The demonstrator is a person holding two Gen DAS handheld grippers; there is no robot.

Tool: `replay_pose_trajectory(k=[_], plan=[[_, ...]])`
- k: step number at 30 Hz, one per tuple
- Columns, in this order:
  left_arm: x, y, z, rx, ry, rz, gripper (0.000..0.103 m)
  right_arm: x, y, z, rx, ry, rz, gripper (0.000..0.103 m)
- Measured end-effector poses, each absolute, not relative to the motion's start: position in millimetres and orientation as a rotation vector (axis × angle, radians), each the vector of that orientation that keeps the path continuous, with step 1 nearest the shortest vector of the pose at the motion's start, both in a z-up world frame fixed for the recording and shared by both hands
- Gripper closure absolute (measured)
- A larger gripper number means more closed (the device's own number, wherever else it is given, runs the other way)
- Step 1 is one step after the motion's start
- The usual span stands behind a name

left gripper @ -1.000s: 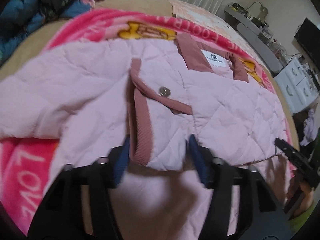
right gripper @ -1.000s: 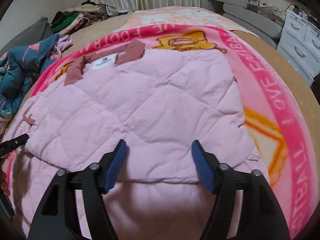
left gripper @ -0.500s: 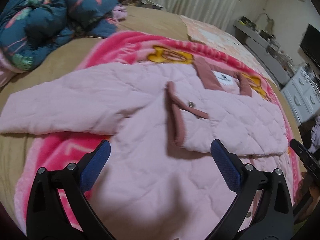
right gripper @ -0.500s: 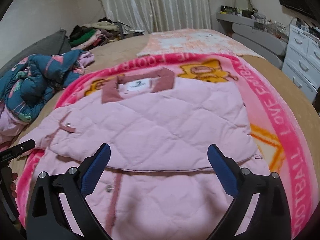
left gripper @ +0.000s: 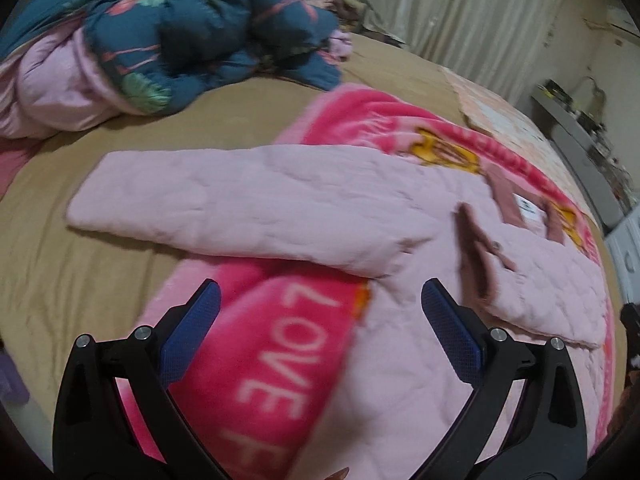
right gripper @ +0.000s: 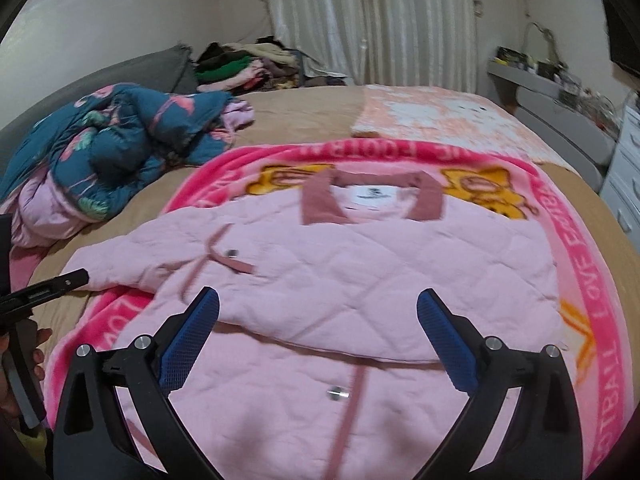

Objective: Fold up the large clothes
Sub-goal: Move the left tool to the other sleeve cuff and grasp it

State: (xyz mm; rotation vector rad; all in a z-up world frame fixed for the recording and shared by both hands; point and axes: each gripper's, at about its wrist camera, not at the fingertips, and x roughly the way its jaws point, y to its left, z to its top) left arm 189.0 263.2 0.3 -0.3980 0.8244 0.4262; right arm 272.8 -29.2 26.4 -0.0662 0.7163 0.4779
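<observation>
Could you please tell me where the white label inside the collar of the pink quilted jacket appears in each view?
Left wrist: the white neck label sits far right, mid-height, between the dusty-rose collar flaps.
Right wrist: the label sits centre, upper half.
Shared landmark: the crumpled teal floral quilt, left in both.

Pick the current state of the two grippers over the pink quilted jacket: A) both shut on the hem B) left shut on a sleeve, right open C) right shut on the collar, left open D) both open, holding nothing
D: the left gripper and the right gripper both have their jaws spread wide with nothing between them, above the pink quilted jacket lying on the pink blanket.
</observation>
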Motion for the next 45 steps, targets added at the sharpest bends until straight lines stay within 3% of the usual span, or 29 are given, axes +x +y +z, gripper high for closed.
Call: replay_pose_trajectory(k=[18,32,45], plan=[[141.0,366.5,-29.0,-0.604,0.782,0.607,0.009,244.7,119.8,26.0,-0.205,0.722,0.685,0.004],[128.6,432.6,-68.3,-0.761,0.781,0.686,0.009,236.3,224.7,-5.2,-0.333,0.771,0.809,0.004],[156.4,470.4,-95.3,-0.878,0.773,0.691,0.009,243.6,236.7,-35.6,-0.329,0.842,0.796,0.004]])
